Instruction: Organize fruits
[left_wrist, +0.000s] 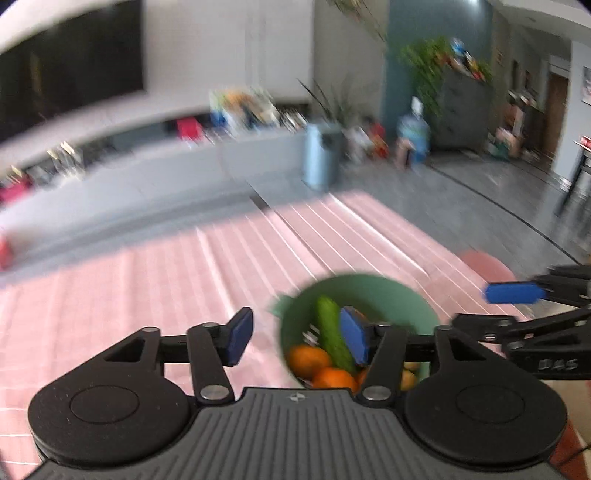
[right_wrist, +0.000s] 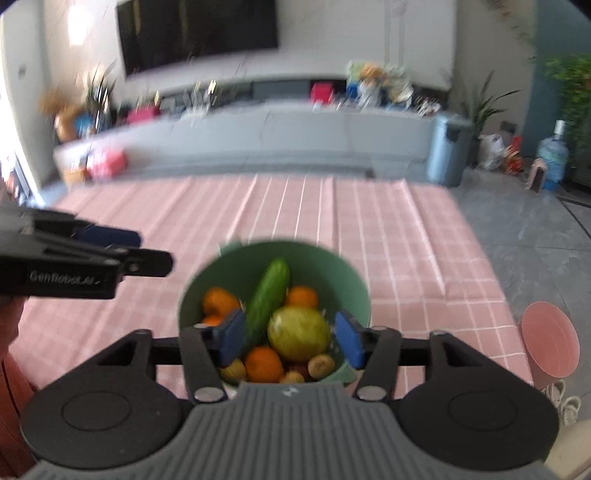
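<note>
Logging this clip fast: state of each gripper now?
Left gripper: open, holding nothing.
Right gripper: open, empty, above the round green plastic bowl of fruit.

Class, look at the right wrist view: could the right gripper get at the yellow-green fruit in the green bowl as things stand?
Probably yes. The right gripper is open and empty, and the yellow-green fruit lies on top of the pile in the green bowl, uncovered.
</note>
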